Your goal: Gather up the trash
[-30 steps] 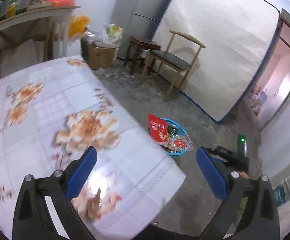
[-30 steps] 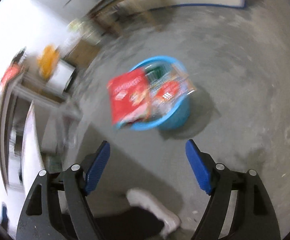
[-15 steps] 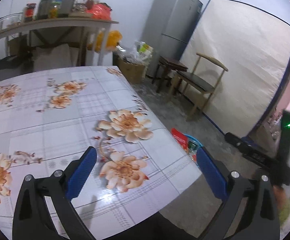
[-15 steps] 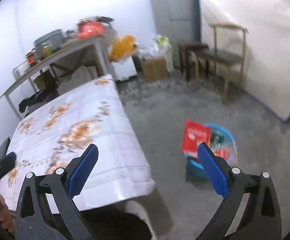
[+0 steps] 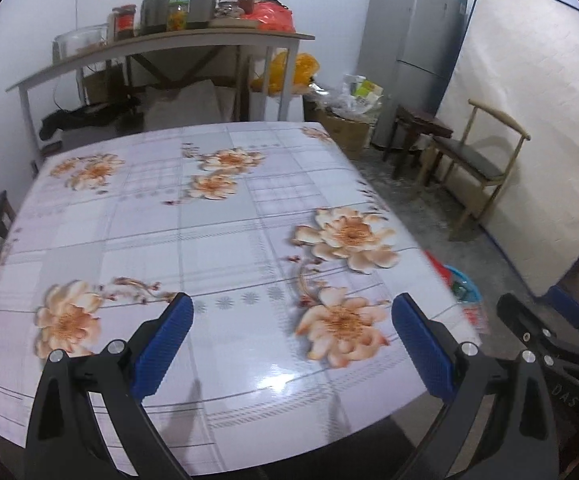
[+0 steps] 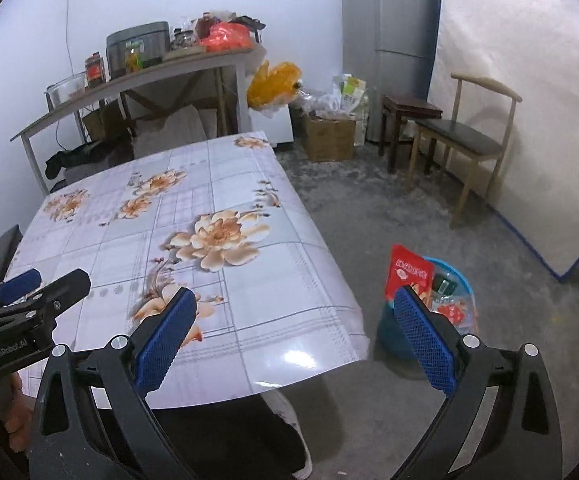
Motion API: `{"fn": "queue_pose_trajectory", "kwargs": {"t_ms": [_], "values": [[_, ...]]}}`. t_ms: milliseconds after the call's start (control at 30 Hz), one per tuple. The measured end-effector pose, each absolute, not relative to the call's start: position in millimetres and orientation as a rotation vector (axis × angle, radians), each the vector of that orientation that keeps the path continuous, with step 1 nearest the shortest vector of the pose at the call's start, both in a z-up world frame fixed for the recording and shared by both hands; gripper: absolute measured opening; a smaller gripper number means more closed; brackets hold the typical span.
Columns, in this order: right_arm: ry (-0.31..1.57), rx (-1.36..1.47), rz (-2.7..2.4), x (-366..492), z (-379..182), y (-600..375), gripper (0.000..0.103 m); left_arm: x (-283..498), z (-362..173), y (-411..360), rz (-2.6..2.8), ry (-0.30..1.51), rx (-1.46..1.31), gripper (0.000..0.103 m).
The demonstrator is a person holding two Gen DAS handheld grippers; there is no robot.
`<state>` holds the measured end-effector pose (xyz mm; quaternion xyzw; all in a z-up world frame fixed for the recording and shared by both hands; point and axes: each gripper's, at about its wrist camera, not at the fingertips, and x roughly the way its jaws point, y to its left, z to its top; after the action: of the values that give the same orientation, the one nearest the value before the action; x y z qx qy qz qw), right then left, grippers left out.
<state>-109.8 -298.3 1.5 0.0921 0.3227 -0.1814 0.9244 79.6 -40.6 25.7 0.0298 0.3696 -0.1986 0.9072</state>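
Left wrist view: the left gripper (image 5: 291, 336) tilts down over the flowered bench (image 5: 217, 240), jaws spread and empty, with the right gripper (image 5: 545, 336) at the right edge and the blue bin (image 5: 463, 284) of trash mostly hidden past the bench corner. Right wrist view: the right gripper (image 6: 293, 336), jaws spread and empty, points down between bench (image 6: 249, 280) and floor, showing the bin (image 6: 453, 280) whole with a red packet (image 6: 407, 272) standing in it; the left gripper (image 6: 29, 292) reads "GenRobot.AI".

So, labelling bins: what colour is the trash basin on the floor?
Blue trash basin, clearest in the right wrist view.
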Motion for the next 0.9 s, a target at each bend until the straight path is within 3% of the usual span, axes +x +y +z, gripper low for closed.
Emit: {"fn": "queue_pose_trajectory", "kwargs": {"t_ms": [900], "values": [[0.693,0.193,-0.398,-119,-4,-282,0.095,69,14,-41,-0.286,0.858,0.100,0.097]]}}
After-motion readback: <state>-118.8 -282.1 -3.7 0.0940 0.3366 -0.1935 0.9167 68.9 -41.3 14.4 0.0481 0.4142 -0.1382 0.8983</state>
